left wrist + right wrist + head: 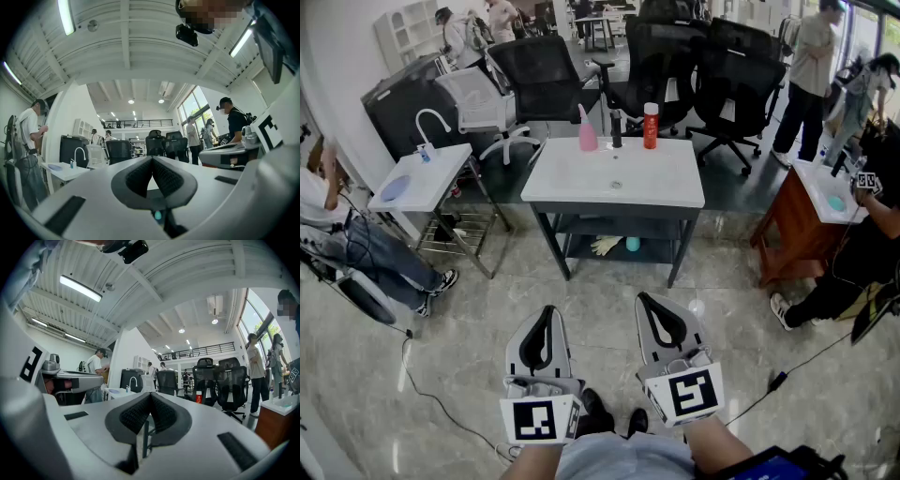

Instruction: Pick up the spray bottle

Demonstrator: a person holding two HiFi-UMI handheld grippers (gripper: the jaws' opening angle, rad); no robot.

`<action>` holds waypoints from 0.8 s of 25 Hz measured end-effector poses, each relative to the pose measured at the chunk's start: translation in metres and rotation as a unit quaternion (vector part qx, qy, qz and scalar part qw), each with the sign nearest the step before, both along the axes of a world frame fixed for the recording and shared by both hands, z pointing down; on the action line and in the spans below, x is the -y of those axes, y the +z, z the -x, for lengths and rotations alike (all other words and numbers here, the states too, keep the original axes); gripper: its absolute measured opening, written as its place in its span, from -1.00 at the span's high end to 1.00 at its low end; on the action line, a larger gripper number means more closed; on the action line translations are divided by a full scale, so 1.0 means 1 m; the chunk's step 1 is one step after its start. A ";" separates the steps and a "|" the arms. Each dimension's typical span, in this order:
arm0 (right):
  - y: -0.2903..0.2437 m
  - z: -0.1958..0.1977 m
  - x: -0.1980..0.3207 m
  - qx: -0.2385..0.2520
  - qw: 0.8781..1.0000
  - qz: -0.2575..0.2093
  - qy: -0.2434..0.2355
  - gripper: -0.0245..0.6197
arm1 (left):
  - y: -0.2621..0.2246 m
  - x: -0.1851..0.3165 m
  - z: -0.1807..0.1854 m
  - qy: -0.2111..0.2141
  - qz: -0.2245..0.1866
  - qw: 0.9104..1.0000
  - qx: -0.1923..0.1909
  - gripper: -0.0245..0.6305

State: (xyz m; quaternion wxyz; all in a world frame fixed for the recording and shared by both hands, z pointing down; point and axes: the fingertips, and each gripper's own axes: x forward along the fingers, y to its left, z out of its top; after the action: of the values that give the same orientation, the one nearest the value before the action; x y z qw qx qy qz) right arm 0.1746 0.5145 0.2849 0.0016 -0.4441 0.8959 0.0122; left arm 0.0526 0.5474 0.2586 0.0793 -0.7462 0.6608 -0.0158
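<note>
A pink spray bottle (588,131) stands upright at the back edge of a white sink table (572,183), across the floor from me. To its right on the same edge are a black faucet (617,128) and a red bottle with a white cap (651,126), which also appears as the red bottle (198,398) in the right gripper view. My left gripper (548,311) and right gripper (645,300) are side by side low in the head view, far short of the table. Both are shut with nothing between the pads. The left gripper (152,159) and right gripper (151,394) point level.
Black office chairs (727,80) crowd behind the table. A small white sink stand (427,178) is at the left and a brown one (802,211) at the right, each with seated people beside it. Cables (441,403) lie on the marble floor.
</note>
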 end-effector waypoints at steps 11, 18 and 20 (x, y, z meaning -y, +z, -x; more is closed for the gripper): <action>0.003 -0.020 -0.003 0.016 1.000 0.003 0.005 0.88 | 0.004 -0.007 -0.011 -0.010 0.001 1.000 0.002 0.88; 0.022 -0.008 0.030 0.003 1.000 0.016 0.018 0.88 | 0.024 0.023 0.009 -0.015 0.015 1.000 -0.010 0.88; 0.028 0.002 0.045 -0.001 1.000 0.022 0.018 0.88 | 0.029 0.040 0.020 -0.015 0.018 1.000 -0.012 0.88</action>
State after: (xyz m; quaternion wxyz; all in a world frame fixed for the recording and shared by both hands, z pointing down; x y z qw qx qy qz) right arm 0.1727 0.4699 0.3133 -0.0088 -0.4604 0.8876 -0.0074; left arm 0.0330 0.5074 0.2876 0.0576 -0.7375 0.6726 -0.0196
